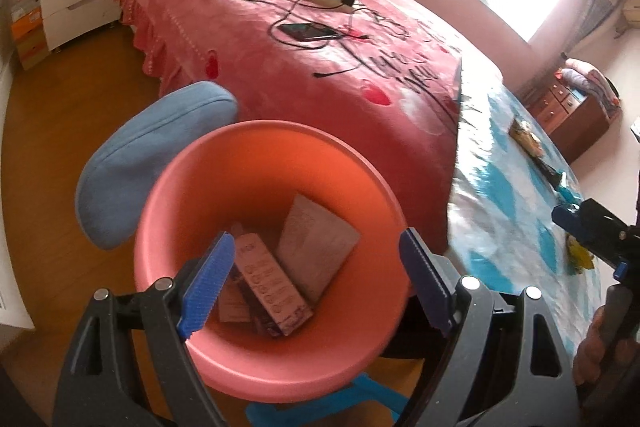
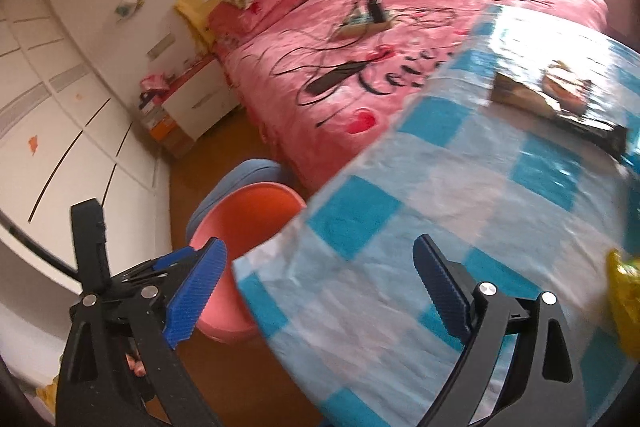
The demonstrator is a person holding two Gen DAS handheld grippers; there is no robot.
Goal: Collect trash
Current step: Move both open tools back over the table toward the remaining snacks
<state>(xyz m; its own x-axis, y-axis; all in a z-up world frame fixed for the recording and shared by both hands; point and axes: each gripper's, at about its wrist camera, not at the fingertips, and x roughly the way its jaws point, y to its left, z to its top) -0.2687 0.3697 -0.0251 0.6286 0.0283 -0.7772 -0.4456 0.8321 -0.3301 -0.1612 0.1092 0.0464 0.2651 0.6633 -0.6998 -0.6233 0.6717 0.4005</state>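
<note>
A pink bin (image 1: 256, 167) stands on a blue stool beside the table, and its rim (image 2: 244, 199) peeks out from behind the table's edge. A purple carton (image 1: 272, 291) and a beige paper packet (image 1: 316, 243) lie inside it. My left gripper (image 1: 316, 281) hangs open over the bin's mouth with nothing between its fingers. My right gripper (image 2: 318, 295) is open and empty above the checked tablecloth (image 2: 460, 195). On the cloth lie a dark snack wrapper (image 2: 560, 95) and a yellow wrapper (image 2: 624, 299). The left wrist view also catches the right gripper (image 1: 588, 235) above the table.
A blue cushioned chair back (image 1: 152, 163) stands just behind the bin. Beyond it is a pink bed (image 1: 320, 39) with a phone, a power strip and cables on top. White wardrobes (image 2: 60, 107) line the left wall. Wooden floor (image 1: 80, 67) lies to the left.
</note>
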